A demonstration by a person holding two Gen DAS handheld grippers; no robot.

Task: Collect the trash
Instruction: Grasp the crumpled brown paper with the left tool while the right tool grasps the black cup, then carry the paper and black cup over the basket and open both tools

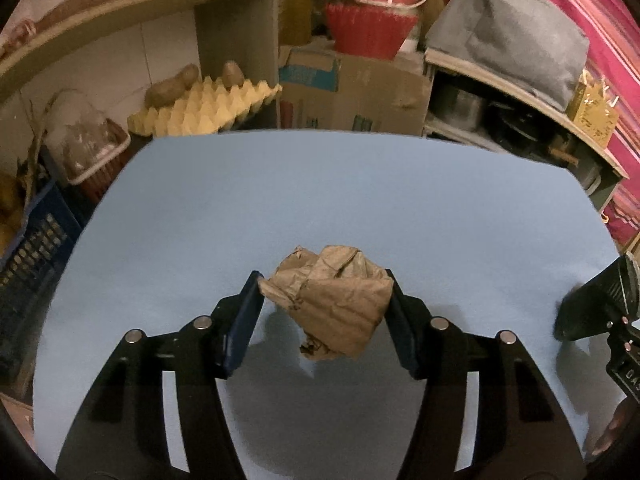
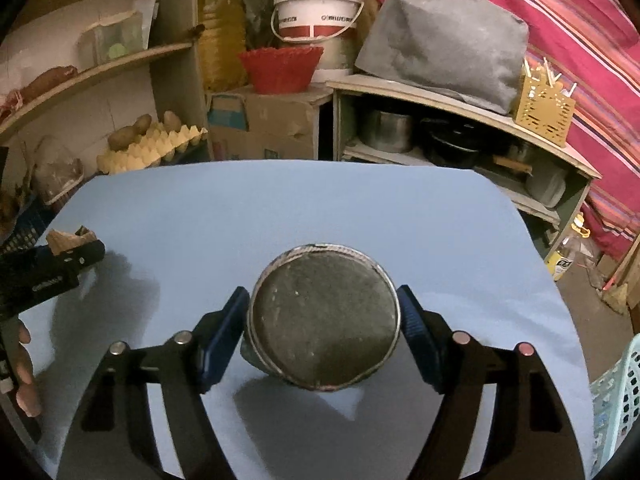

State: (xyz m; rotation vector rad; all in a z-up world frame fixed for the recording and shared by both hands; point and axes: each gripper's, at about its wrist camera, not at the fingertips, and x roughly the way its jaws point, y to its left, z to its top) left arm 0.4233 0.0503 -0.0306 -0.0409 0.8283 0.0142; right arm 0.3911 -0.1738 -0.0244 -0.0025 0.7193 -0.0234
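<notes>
Left hand-held gripper (image 1: pixel 324 284): I see its two blue pads on either side of the crumpled brown paper (image 1: pixel 332 300), both touching it, so I read it as gripping the paper.
Crumpled brown paper: it sits between the left pads, near the middle of the blue surface (image 1: pixel 320 184); its lower tip hangs toward the surface with a shadow beneath, and I cannot tell whether it rests there or is just clear.
Right hand-held gripper (image 2: pixel 324 312): its pads flank the round tin can (image 2: pixel 324 316). The left pad lies against the can's rim; the right pad is at the rim or just beside it, and I cannot tell whether it presses.
Round tin can: it stands upright on the surface between the right pads, its dark, speckled top facing my camera, a metal rim around it.
Relation of the two: from the right wrist view I see the left hand-held gripper at the left edge with a bit of the paper showing; the two are well apart on the surface.
Person: fingers (image 2: pixel 24 364) wrap the left handle, at the left edge of the right wrist view.
Beyond the surface: an egg tray (image 1: pixel 208 108) with potatoes on it, a cardboard box (image 1: pixel 352 92), a red basket (image 2: pixel 280 68) and a white bucket (image 2: pixel 316 8).
Right edge: a pale blue laundry basket (image 2: pixel 616 396) is just beside the surface.
</notes>
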